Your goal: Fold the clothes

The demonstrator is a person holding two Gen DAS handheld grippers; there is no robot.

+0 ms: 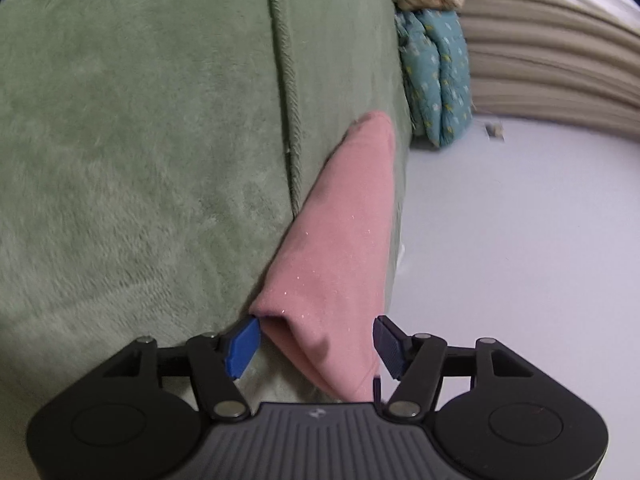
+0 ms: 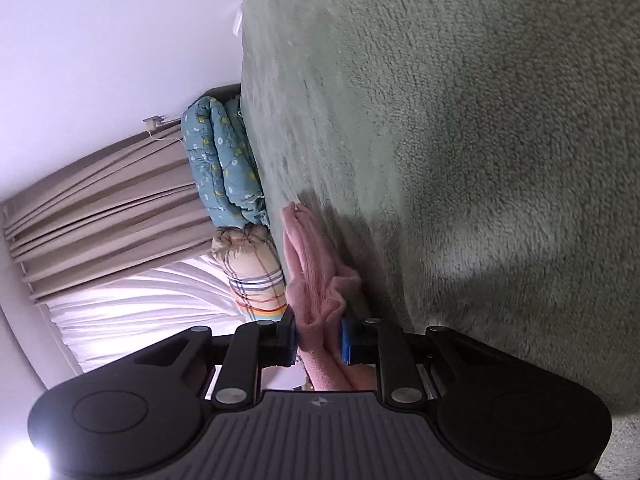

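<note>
Pink garment (image 1: 340,248), folded, on green fleece blanket (image 1: 140,140). Left claw (image 1: 316,346): spread wide around fold, seemingly ungripped. Right claw (image 2: 319,342): clamped on bunched garment.

Left gripper (image 1: 316,346) with blue fingers spread wide, folded pink garment (image 1: 340,248) lying between them on green fleece blanket (image 1: 140,140), teal patterned quilt (image 1: 436,80), beige curtain (image 1: 552,68) beyond.
</note>
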